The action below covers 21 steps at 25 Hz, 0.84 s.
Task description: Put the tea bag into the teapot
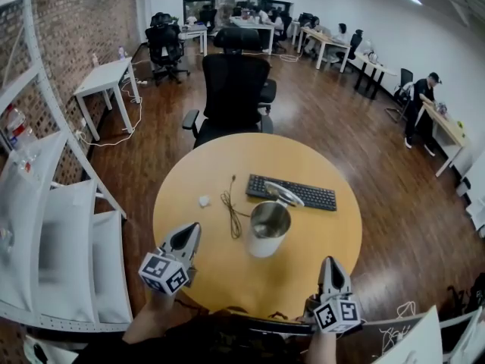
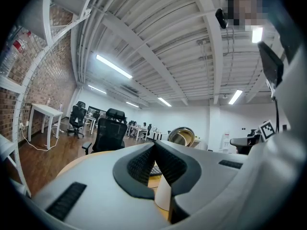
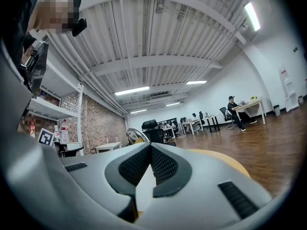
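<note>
On the round wooden table (image 1: pixel 197 271) stands a white teapot (image 1: pixel 268 227) with a steel rim and its lid (image 1: pixel 284 194) tipped open. A small white tea bag (image 1: pixel 204 201) lies on the table to the teapot's left. My left gripper (image 1: pixel 192 231) hovers near the front left of the table, shut and empty, its tips pointing toward the teapot. At the front edge, my right gripper (image 1: pixel 330 262) is also shut with nothing in it. The teapot lid (image 2: pixel 181 135) shows past the closed left gripper (image 2: pixel 154 145) in the left gripper view. In the right gripper view the teapot lid (image 3: pixel 135 135) shows past the right gripper (image 3: pixel 150 146).
A black keyboard (image 1: pixel 292 192) lies behind the teapot, and a thin dark cable (image 1: pixel 229 207) trails between the tea bag and the teapot. A black office chair (image 1: pixel 235 89) stands at the table's far side. White shelving (image 1: pixel 61 233) runs along the left.
</note>
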Available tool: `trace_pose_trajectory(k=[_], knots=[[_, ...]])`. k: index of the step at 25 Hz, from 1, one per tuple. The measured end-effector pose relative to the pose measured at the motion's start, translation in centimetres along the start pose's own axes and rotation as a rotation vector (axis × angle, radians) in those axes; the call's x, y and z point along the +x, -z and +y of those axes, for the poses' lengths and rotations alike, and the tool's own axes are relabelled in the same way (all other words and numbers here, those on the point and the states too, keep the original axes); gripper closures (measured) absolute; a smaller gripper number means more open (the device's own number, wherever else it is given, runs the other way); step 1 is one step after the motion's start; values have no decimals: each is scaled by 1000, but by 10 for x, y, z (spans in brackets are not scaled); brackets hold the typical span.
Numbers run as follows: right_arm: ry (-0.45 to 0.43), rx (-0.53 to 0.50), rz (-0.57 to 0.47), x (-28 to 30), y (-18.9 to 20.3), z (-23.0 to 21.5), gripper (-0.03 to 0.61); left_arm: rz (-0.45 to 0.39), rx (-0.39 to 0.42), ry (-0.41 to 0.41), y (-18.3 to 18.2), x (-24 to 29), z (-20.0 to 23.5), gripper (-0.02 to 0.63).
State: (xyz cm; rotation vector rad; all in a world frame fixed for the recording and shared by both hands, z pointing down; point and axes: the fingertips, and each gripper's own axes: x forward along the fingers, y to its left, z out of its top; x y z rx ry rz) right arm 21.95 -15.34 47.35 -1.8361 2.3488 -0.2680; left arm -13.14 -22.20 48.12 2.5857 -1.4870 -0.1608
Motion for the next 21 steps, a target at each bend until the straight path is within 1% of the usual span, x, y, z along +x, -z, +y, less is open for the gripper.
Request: trace_pose_trajectory(k=[3, 6, 8, 13, 17, 21], knots=[[-27, 26, 7, 0, 14, -3, 574, -2, -8, -3, 0, -3, 1, 614], [-19, 22, 15, -2, 13, -1, 574, 2, -7, -6, 2, -7, 2, 614], [-25, 35, 24, -4, 19, -3, 574, 8, -14, -11, 8, -11, 3, 614], [-7, 31, 32, -7, 22, -8, 574, 32, -22, -10, 19, -20, 6, 614], [10, 9, 39, -6, 15, -5, 574, 56, -20, -4, 28, -26, 9, 614], [34, -13, 47, -8, 10, 0, 574, 65, -40, 4, 31, -32, 13, 614]])
